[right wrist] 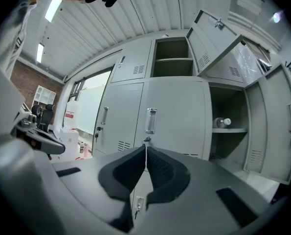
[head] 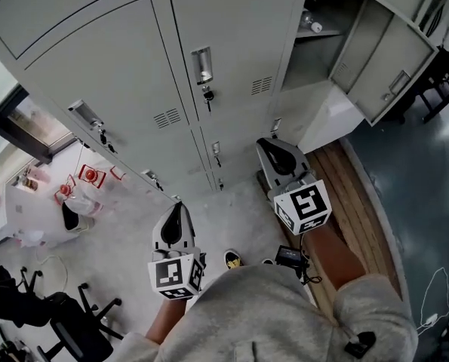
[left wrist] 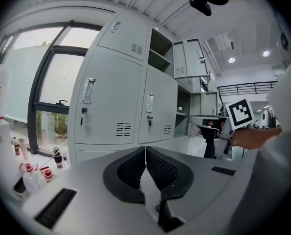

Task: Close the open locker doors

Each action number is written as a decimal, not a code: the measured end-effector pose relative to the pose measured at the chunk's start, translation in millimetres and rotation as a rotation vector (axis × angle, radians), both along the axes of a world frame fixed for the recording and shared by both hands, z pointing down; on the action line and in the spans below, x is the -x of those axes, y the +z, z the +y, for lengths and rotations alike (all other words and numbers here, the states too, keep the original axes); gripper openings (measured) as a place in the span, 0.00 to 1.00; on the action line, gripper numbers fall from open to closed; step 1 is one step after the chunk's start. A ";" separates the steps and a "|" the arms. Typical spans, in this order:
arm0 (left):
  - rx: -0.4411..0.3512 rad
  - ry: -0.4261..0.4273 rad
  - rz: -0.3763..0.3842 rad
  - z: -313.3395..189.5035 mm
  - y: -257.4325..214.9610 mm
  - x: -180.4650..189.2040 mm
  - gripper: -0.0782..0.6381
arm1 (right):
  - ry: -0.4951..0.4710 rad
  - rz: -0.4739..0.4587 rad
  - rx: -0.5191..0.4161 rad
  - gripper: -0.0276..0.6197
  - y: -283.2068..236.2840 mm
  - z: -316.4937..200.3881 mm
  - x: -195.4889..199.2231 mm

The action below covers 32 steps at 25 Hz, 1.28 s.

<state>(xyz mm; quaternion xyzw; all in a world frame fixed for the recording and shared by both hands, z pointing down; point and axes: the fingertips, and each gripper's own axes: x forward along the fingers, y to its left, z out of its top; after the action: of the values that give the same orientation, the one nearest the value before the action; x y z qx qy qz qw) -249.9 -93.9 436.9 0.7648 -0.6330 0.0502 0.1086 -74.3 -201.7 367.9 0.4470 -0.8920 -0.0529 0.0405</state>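
Two locker doors [right wrist: 275,116] are hanging open right of my closed, empty right claw [right wrist: 145,158], my left claw [left wrist: 145,153] likewise.

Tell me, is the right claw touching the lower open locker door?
Apart. The right gripper view shows the right claw shut on nothing, with the lower open locker door standing well off to its right and clear space between them.

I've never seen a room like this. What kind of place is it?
Most likely a workplace locker room or lab corner: a wall of grey metal lockers, a few locker doors hanging open, a bottle on a shelf inside one, and black office chairs nearby.
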 end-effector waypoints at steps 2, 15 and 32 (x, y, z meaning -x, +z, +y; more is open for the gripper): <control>-0.009 0.034 0.004 -2.3 -1.2 -12.0 0.13 | 0.045 -0.024 0.025 0.09 4.6 20.8 -22.1; -0.012 0.227 0.014 -9.0 -4.0 -82.7 0.12 | 0.175 -0.087 0.093 0.09 17.4 63.3 -80.5; 0.016 0.185 0.021 -9.8 1.7 -67.7 0.12 | 0.178 -0.100 0.080 0.09 10.3 55.4 -80.8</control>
<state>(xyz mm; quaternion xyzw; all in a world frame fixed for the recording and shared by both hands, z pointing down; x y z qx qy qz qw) -182.3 -103.7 438.7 0.8196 -0.5580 0.0572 0.1163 6.5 -146.2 378.3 0.5244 -0.8512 0.0088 0.0180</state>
